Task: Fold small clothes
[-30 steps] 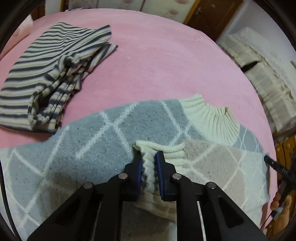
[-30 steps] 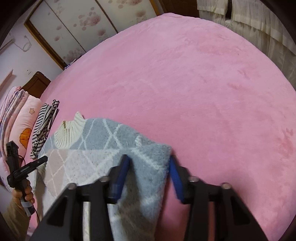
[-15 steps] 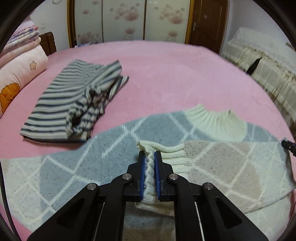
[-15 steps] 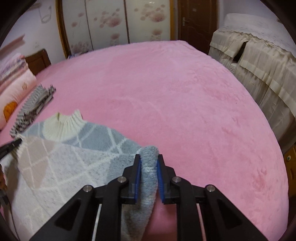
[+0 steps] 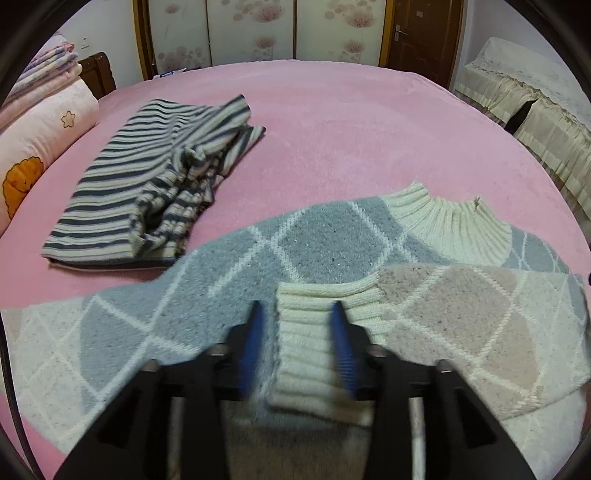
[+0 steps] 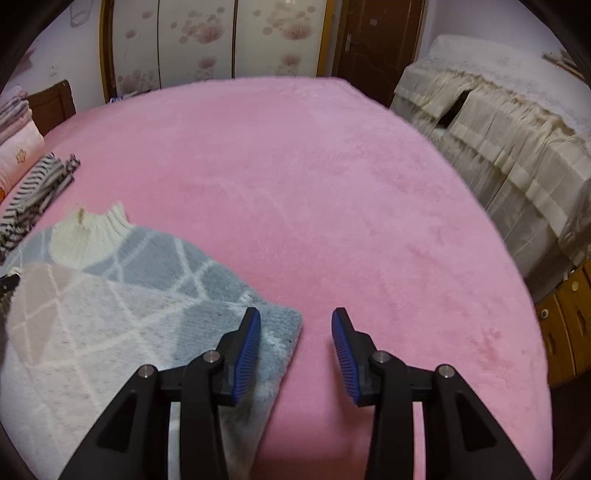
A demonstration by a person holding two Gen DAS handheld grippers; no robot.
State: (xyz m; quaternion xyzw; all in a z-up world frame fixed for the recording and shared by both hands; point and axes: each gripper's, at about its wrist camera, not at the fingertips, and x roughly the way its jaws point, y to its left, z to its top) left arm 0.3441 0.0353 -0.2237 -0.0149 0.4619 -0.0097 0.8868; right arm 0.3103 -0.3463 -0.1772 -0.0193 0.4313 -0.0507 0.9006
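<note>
Pink bedding (image 6: 332,184) covers the bed that fills both views, with flowered wardrobe doors (image 5: 258,33) and a dark door behind it and a cream-draped piece of furniture (image 6: 517,140) at the right edge. Spread across the lower part of the left wrist view is the grey and cream diamond-patterned sweater (image 5: 314,251), its ribbed collar (image 5: 450,229) pointing toward the upper right and one sleeve already laid across the body. The jaws of the left hand-held gripper (image 5: 297,339) have just been opened: half a second earlier the blue pads were pinched on the ribbed cuff (image 5: 306,332), and now they stand spread on either side of it, the cuff lying loose between them without being pressed. The jaws of the right hand-held gripper (image 6: 295,343) have likewise been opened; the grey sweater edge that was clamped before is now released, its corner lying flat on the bed just beside the left pad, with bare bedding between the pads. It is judged that one fold, the sleeve brought over the body, has been set down and let go, and that further folds are still to be made. A striped garment (image 5: 155,177) lies folded in the upper left, well apart from the sweater. The sweater's lower part is hidden beneath the gripper bodies, its left end is cut off by the frame, and the left pads are blurred, so contact with the cuff's sides cannot be ruled out entirely.
</note>
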